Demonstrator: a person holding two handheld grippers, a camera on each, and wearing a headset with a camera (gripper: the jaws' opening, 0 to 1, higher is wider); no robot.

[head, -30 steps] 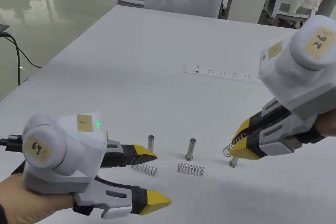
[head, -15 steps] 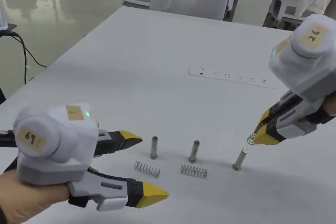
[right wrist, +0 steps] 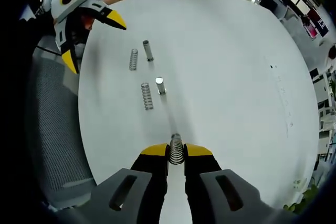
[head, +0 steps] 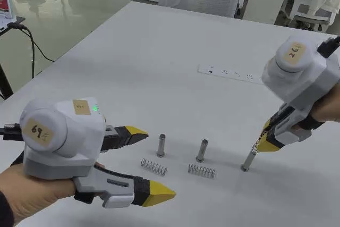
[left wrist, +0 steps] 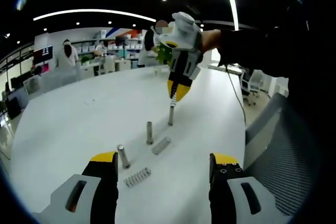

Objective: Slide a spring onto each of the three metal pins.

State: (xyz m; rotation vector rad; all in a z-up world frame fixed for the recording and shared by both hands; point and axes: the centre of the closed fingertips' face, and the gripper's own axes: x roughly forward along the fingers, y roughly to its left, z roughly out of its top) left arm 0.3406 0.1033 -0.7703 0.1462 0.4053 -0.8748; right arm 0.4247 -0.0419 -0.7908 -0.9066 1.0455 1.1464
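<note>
On the white table (head: 159,62) three metal pins stand in a row running left to right: the left pin (head: 161,145), the middle pin (head: 202,150) and the right pin (head: 247,160). The right gripper (head: 270,143) comes down steeply from the right. Its yellow-tipped jaws are closed on the held spring (head: 258,143), which sticks out below the tips and points down at the right pin. The lower end of the held spring meets the top of that pin (whether it has gone over the tip cannot be told from any of the views). In the right gripper view the coil sits pinched between the two tips, with the pin's round top just beyond it. Two more springs lie flat on the table on the near side of the row. The left loose spring (head: 153,166) lies just near of the left pin, and the right loose spring (head: 201,171) just near of the middle pin; neither touches its pin. The left gripper (head: 155,161) hovers at the near left, jaws wide apart and holding nothing, pointing right toward the left pin. A white power strip (head: 231,73) lies on the far side, well apart from the pins.
</note>
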